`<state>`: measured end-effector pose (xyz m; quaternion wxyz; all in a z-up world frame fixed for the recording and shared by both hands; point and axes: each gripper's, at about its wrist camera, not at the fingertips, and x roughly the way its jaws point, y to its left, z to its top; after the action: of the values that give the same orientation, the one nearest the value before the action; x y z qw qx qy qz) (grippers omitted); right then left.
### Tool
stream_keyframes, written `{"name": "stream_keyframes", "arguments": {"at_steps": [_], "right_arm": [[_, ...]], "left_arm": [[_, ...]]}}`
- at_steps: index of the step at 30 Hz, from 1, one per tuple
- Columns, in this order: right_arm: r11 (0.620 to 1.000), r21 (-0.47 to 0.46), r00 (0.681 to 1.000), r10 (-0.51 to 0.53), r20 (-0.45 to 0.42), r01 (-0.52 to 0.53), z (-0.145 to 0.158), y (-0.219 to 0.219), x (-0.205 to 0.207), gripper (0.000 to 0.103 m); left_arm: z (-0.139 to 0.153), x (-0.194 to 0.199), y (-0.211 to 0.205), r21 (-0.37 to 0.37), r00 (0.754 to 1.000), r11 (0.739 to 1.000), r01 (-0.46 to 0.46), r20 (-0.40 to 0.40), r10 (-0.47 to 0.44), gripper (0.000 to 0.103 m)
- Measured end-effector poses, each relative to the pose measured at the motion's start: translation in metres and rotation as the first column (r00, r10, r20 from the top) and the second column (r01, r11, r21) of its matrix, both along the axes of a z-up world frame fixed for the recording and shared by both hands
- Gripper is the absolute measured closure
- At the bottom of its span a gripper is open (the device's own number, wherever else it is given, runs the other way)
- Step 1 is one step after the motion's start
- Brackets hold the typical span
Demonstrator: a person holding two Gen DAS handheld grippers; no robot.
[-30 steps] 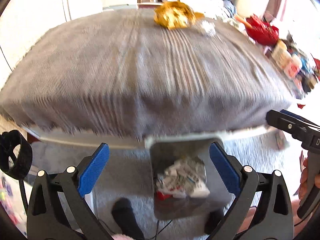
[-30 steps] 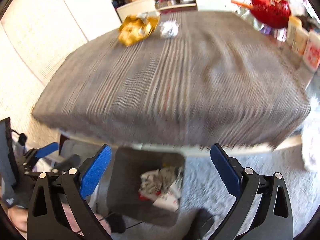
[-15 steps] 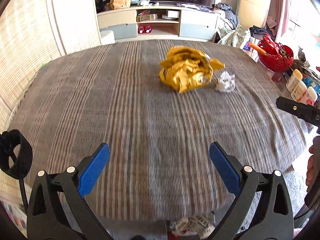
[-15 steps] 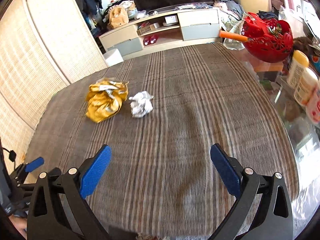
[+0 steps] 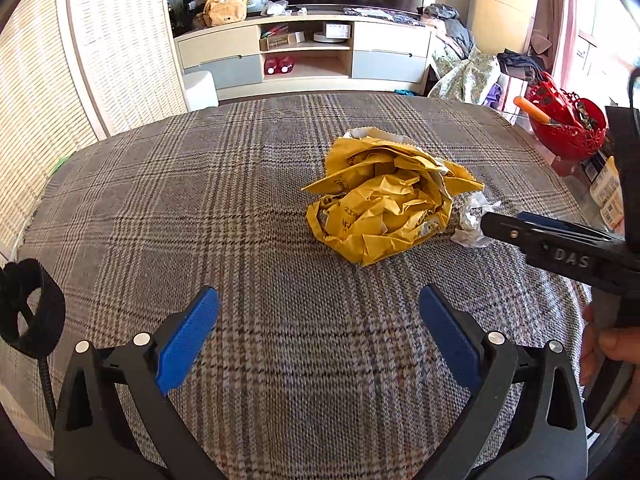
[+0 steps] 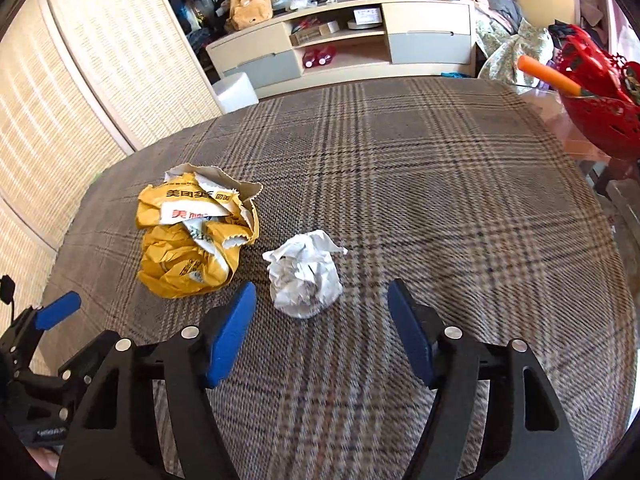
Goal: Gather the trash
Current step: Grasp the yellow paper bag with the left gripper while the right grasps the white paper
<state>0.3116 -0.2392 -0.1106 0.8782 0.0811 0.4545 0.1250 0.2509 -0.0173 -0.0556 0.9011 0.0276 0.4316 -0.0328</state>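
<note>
My bench [image 6: 420, 168] is covered edge to edge by a grey-brown plaid cloth [image 5: 200, 208]. Two pieces of trash lie on the cloth: a crumpled yellow paper bag [image 6: 192, 240] with printed characters and a jagged torn edge, and just beside it on its right in my right wrist view, a smaller crumpled white paper ball [image 6: 304, 276]. The two sit close, barely apart.
</note>
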Motion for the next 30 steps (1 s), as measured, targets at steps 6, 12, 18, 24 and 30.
{"name": "stream_keyframes", "arguments": {"at_steps": [6, 12, 18, 24, 30], "right_arm": [[1.0, -0.007, 1.0, 0.03, 0.0, -0.03, -0.015, 0.005, 0.015, 0.055], [0.999, 0.026, 0.998, 0.034, 0.056, -0.036, -0.003, -0.015, 0.012, 0.074], [0.998, 0.058, 0.997, 0.003, 0.077, -0.007, 0.003, -0.04, 0.006, 0.074], [0.997, 0.073, 0.998, 0.032, 0.061, -0.036, -0.007, -0.043, 0.005, 0.074], [0.995, 0.088, 0.998, 0.035, 0.05, -0.039, -0.014, -0.047, 0.004, 0.074]], "left_arm": [[-0.006, 0.019, -0.011, 0.016, 1.0, 1.0, 0.006, -0.008, -0.006, 0.008], [-0.012, 0.043, -0.022, 0.02, 1.0, 1.0, 0.008, -0.008, -0.008, 0.008], [-0.017, 0.059, -0.039, 0.014, 0.999, 0.999, 0.033, -0.003, -0.033, 0.008], [-0.023, 0.077, -0.052, 0.038, 0.999, 0.999, 0.035, 0.002, -0.035, 0.008], [-0.035, 0.093, -0.064, 0.055, 0.999, 0.997, 0.051, -0.019, -0.05, 0.008]]}}
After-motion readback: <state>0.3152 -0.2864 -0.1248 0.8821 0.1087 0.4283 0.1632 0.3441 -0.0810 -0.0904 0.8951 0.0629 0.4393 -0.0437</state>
